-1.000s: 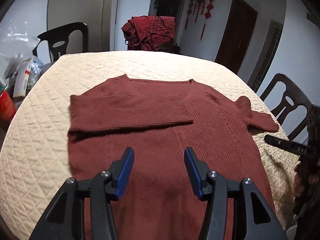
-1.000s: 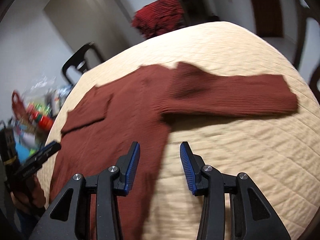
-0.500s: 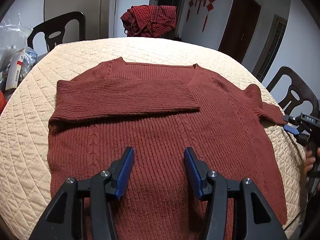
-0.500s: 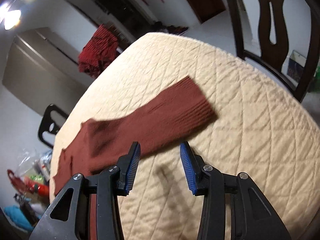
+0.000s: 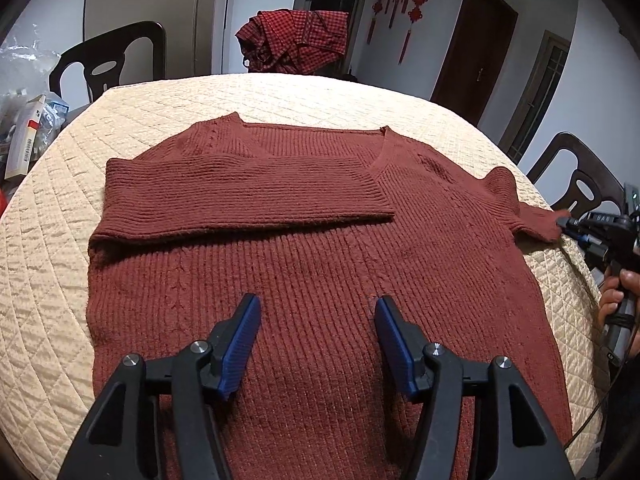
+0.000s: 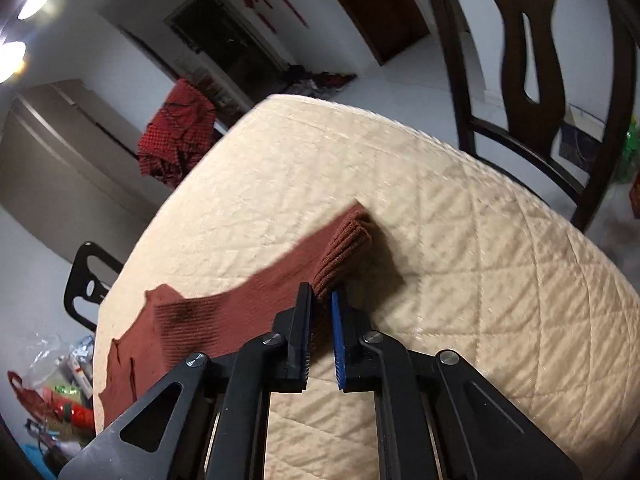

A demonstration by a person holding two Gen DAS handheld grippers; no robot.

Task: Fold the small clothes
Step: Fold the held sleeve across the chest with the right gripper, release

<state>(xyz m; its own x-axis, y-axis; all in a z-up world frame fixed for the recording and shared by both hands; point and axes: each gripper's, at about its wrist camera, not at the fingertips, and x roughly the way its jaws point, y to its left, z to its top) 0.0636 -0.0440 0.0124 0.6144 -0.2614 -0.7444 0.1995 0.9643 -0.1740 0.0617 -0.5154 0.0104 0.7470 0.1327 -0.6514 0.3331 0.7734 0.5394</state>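
A rust-brown knitted sweater (image 5: 320,248) lies flat on the tabletop (image 5: 280,96), front up, its V neck towards the far edge. One sleeve (image 5: 248,196) is folded across the chest, its ribbed cuff ending near the middle. The other sleeve (image 6: 280,280) stretches out to the side, and its cuff (image 6: 344,252) is bunched and lifted off the cloth.

The right gripper (image 6: 322,300) has just been closing, and its fingers now pinch that cuff between the blue pads. From the left wrist view the same gripper (image 5: 568,226) shows at the table's edge, with a person's hand (image 5: 616,296) on its handle. The left gripper (image 5: 318,312) hangs over the lower body of the sweater; its fingers have just been spreading and stand apart with nothing between them.

The knit is ribbed, with a cable running down one side of the body. The tabletop is round and covered by a cream quilted cloth stitched in diamonds.

Dark wooden chairs (image 6: 528,60) stand around it. A red checked garment (image 5: 296,40) hangs over a chair beyond the far edge. Packets and plastic bags (image 5: 28,120) are heaped off the side away from the right gripper. Red knotted ornaments (image 5: 404,4) hang on the wall beside a dark door (image 5: 476,40).
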